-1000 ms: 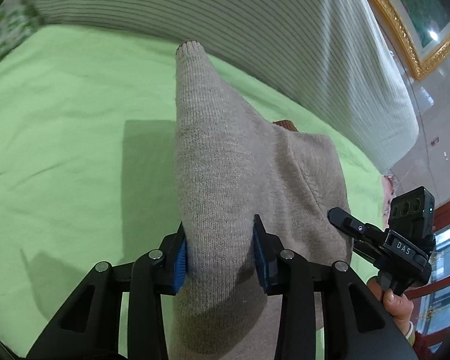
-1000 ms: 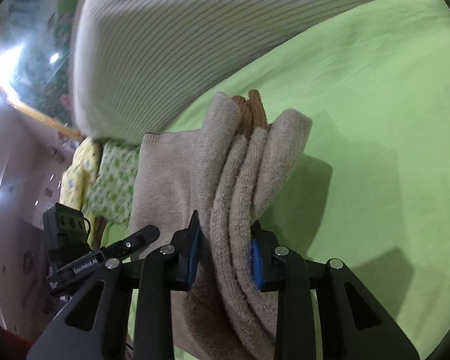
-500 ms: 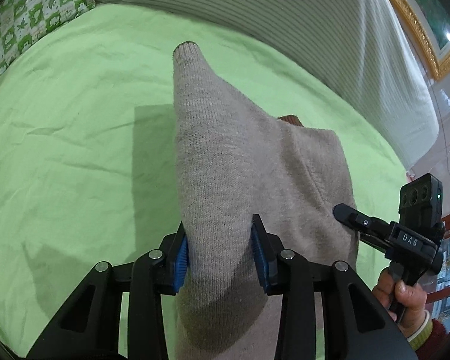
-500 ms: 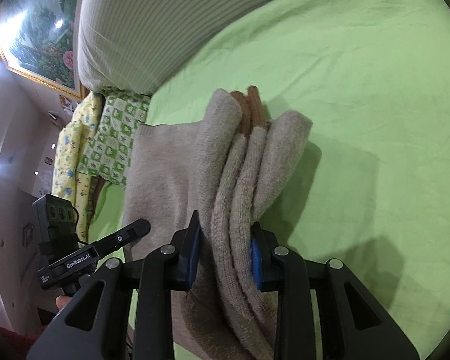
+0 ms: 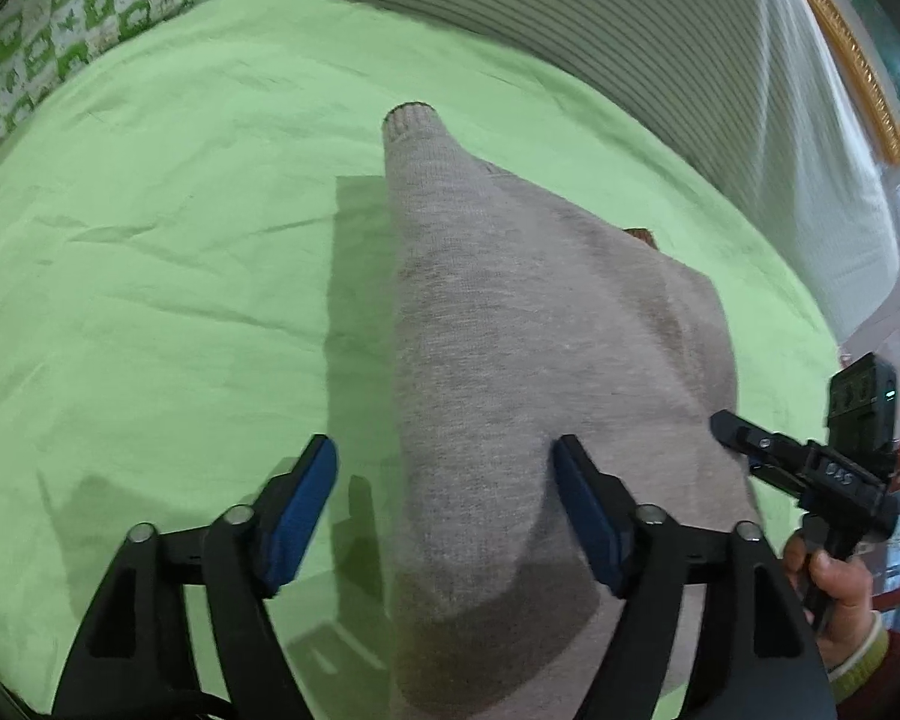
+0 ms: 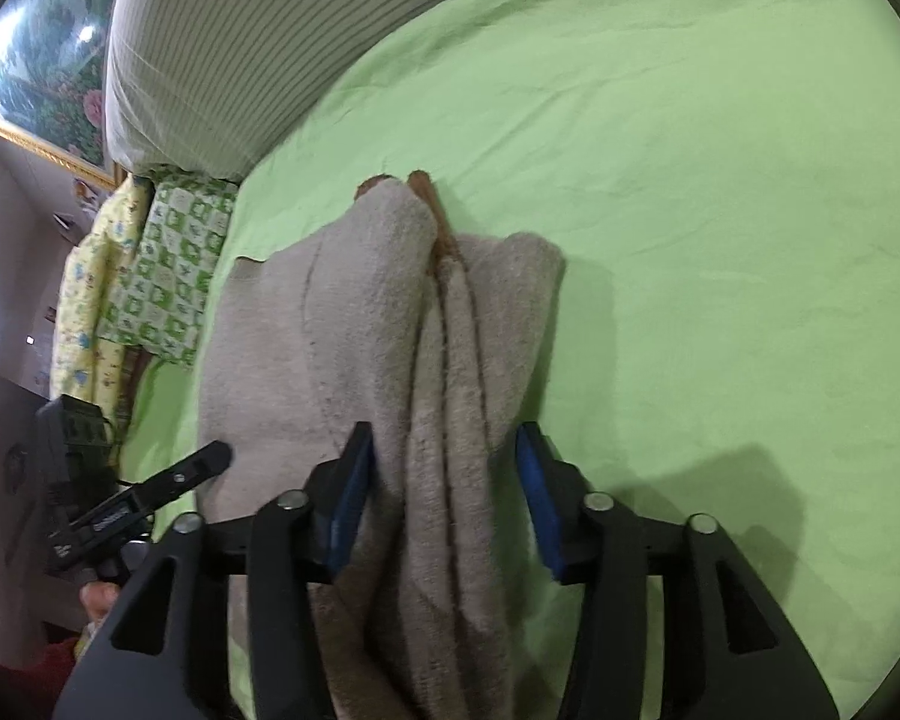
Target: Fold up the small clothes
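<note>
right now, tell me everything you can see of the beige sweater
The beige sweater is a soft knit, folded into a long bundle on the green sheet. One ribbed cuff points away, and a bit of brown lining peeks out between the stacked folds. It lies between both pairs of tongs, left and right, whose jaws are opening: the left pads stand off the cloth, and the right ones barely brush its folds, if at all.

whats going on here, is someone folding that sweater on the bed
Yes. A person holds a gripper in each hand over a beige sweater lying on a green sheet. The left gripper and right gripper are both opening, with bunched parts of the sweater between their jaws; the left one's pads no longer press it. The sweater looks folded into a narrow stack, being let go.
</note>
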The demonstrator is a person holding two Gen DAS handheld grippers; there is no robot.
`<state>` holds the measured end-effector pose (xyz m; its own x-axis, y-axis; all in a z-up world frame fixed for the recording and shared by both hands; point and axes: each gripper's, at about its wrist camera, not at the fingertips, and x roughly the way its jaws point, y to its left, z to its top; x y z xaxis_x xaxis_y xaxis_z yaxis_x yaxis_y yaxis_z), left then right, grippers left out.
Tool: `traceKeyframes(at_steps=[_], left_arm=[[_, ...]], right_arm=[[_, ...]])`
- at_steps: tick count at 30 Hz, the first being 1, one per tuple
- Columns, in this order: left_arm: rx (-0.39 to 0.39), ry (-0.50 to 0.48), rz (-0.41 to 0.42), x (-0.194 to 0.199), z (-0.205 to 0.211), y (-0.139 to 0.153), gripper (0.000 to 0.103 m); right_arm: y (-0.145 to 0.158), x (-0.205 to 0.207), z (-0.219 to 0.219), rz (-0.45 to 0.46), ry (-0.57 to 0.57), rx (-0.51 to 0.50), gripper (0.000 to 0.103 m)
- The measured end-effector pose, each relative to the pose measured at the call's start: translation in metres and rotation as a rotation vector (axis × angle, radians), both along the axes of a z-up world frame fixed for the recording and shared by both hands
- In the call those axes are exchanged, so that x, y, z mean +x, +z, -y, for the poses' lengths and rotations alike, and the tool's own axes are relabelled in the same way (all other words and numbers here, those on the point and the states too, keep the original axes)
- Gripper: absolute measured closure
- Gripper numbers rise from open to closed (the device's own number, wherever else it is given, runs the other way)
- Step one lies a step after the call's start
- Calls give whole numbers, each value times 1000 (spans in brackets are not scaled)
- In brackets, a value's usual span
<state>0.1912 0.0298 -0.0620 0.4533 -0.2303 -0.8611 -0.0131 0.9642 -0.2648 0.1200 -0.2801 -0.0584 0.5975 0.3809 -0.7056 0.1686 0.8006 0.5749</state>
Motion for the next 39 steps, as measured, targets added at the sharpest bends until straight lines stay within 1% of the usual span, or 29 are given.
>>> traceKeyframes(at_steps=[3, 6, 12, 14, 16, 19, 21, 23, 25, 26, 29, 31, 34, 36, 39], left_arm=[[28, 5, 3, -7, 2, 4, 25], [56, 0, 10, -11, 8, 12, 25], [77, -11, 9, -35, 7, 25, 25], [85, -13, 8, -45, 6, 27, 24], [102, -19, -2, -57, 6, 25, 24], [101, -24, -19, -72, 2, 21, 24], [104, -28, -35, -80, 1, 18, 24], [113, -33, -46, -85, 1, 13, 24], [126, -36, -58, -89, 2, 8, 24], [131, -36, -63, -91, 3, 6, 24], [165, -47, -63, -96, 7, 2, 24], [190, -58, -65, -101, 11, 2, 24], [212, -67, -63, -109, 14, 3, 24], [220, -66, -57, -116, 15, 7, 24], [236, -60, -37, -127, 19, 16, 24]], right_arm=[[4, 1, -4, -7, -5, -46, 50], [15, -4, -7, 3, -23, -63, 50], [48, -25, -12, 81, -49, -94, 48], [58, -34, -17, 104, -44, -101, 48], [61, -39, -25, 106, -24, -114, 48], [61, -48, -43, 88, 4, -170, 48], [56, -56, -52, 70, 25, -203, 48], [45, -60, -60, 22, 42, -261, 48], [32, -62, -63, -33, 36, -350, 48], [24, -64, -61, -56, 25, -375, 48], [8, -68, -48, -97, -30, -355, 48], [7, -72, -41, -102, -61, -341, 48], [12, -80, -36, -100, -88, -331, 48], [18, -89, -33, -82, -96, -302, 48], [28, -101, -34, -53, -101, -294, 46]])
